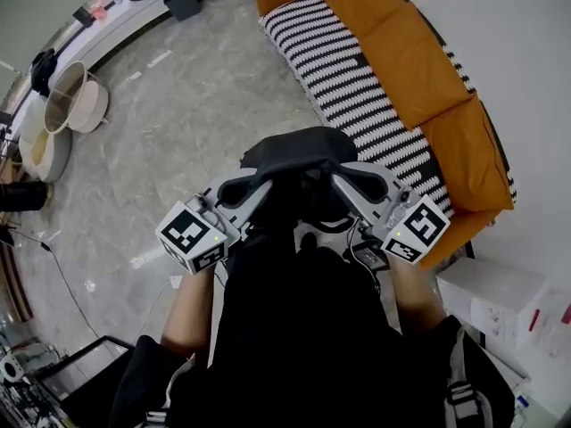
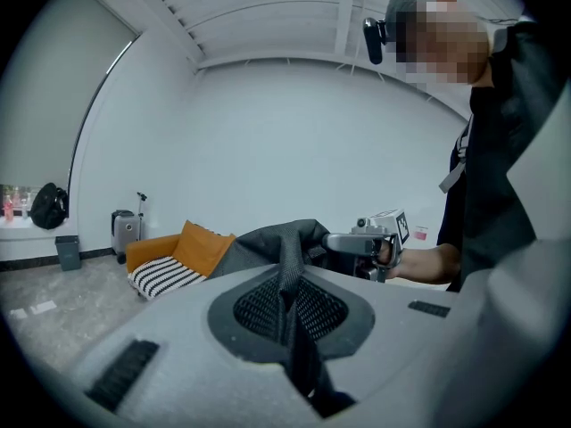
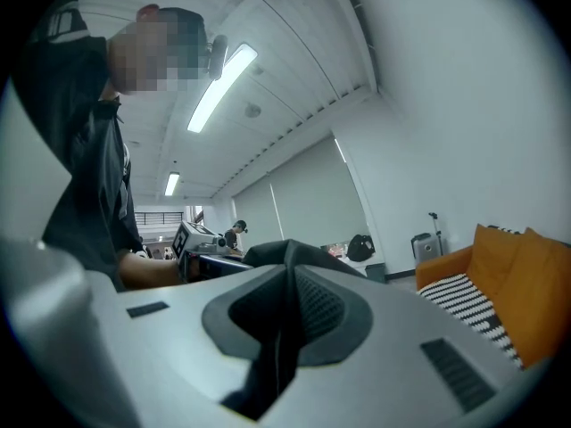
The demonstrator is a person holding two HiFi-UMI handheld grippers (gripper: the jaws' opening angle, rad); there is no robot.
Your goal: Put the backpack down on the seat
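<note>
In the head view, a black backpack (image 1: 299, 154) is held up over the floor between the left gripper (image 1: 236, 190) and the right gripper (image 1: 375, 184), clear of the sofa (image 1: 419, 69), whose striped seat (image 1: 357, 78) lies ahead and to the right of both. Two round tubs (image 1: 76, 101) are seen well off to the left; their contents cannot be made out. In the left gripper view, the jaws are shut on a black strap (image 2: 284, 248) of the backpack (image 2: 268, 237), with the right gripper (image 2: 343, 242) just beyond it. In the right gripper view, the jaws are likewise clamped on black backpack fabric (image 3: 268, 364), and the sofa (image 3: 508, 283) stands off to the right.
</note>
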